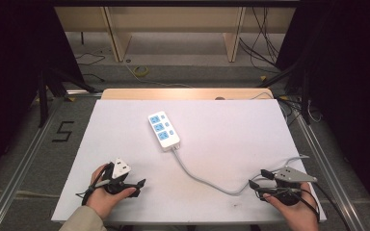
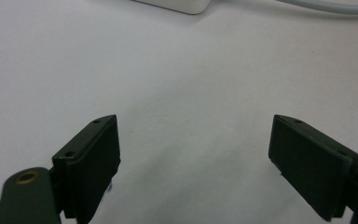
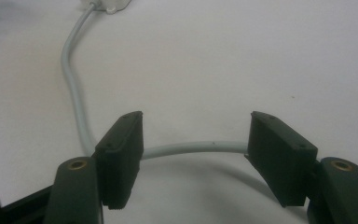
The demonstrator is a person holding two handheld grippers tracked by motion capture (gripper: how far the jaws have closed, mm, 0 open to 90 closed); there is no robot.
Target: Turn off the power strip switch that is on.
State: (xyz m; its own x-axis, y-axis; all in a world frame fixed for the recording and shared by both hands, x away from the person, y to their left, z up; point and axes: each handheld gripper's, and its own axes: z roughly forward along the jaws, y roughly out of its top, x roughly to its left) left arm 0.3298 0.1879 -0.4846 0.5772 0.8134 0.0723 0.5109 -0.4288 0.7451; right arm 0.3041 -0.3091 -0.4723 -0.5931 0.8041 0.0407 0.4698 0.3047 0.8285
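A white power strip (image 1: 164,131) with blue sockets lies near the middle of the white table (image 1: 221,120). Its grey cable (image 1: 207,182) curves toward the front right and runs off past the right edge. My right gripper (image 1: 258,177) rests at the front right, open, its jaws standing on either side of the cable (image 3: 191,148) without closing on it. The strip's end (image 3: 109,4) shows at the top of the right gripper view. My left gripper (image 1: 129,177) sits at the front left, open (image 2: 196,154), with bare table between its jaws and the strip's edge (image 2: 177,4) far ahead.
Beyond the table's far edge stands a wooden shelf frame (image 1: 173,24), with loose cables (image 1: 260,43) on the floor. A black "5" mark (image 1: 63,131) lies on the floor at the left. Metal rails (image 1: 24,159) flank the table, and black stands (image 1: 43,96) rise at both sides.
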